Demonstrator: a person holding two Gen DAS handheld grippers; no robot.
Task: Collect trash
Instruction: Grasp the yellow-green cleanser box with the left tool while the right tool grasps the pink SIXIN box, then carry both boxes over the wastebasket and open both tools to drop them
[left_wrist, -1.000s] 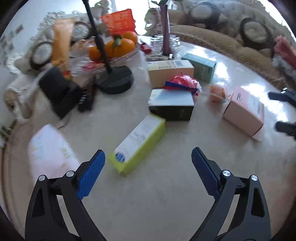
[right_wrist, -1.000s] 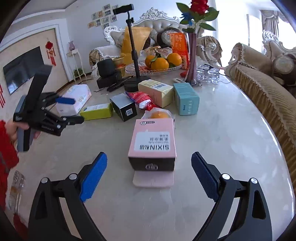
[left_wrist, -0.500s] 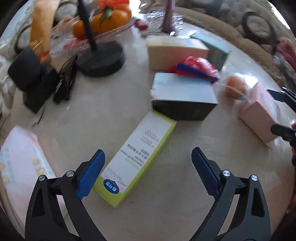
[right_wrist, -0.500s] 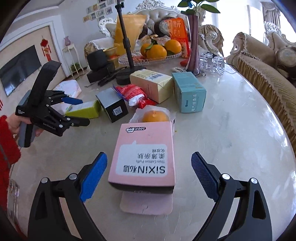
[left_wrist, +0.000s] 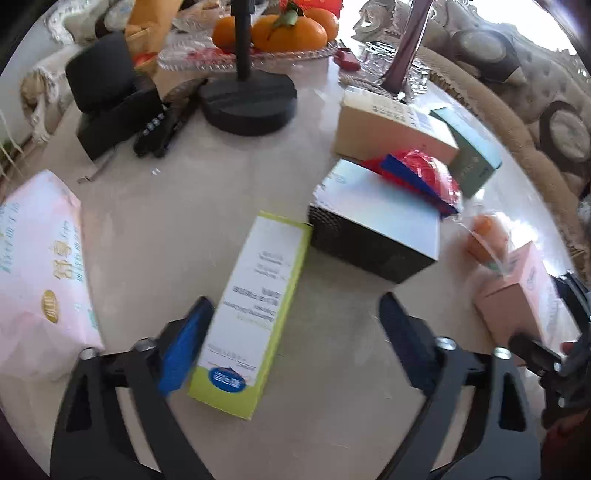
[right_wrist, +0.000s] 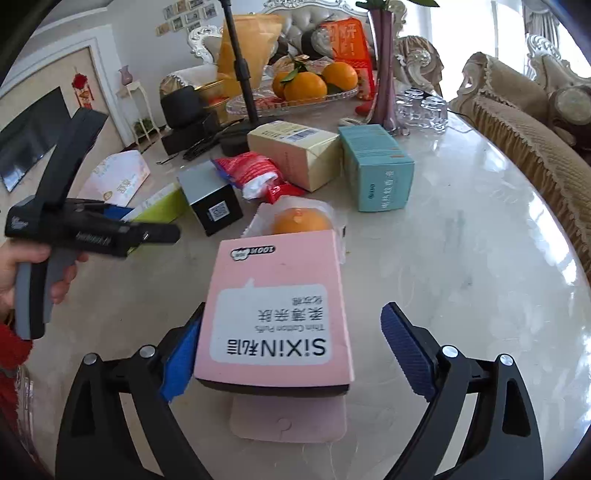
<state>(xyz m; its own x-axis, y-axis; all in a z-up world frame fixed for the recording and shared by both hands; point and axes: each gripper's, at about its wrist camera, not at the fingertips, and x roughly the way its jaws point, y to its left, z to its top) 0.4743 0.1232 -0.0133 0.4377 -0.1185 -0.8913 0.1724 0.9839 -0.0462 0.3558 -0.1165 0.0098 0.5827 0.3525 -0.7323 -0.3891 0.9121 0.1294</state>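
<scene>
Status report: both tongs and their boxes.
Left tongs closing around the green box, gap remains. Right tongs open, straddling the pink box. Wrapped orange touching behind it.

pink box (right_wrist: 275, 314): "sixin", "thin cotton puffs", "100".

Pale marble table (right_wrist: 461, 229) bearing green box (left_wrist: 255, 310), pink box (right_wrist: 277, 314), teal box (right_wrist: 376, 166), tissue pack (left_wrist: 37, 273).

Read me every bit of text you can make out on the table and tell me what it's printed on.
"SiXiN" and "Thin Cotton Puffs": pink box, seen upside down.
"100%": the same box's far edge.
Chinese characters, too blurred to read: tissue pack.
Small print, unreadable: green-edged box, teal box, cream box.
</scene>
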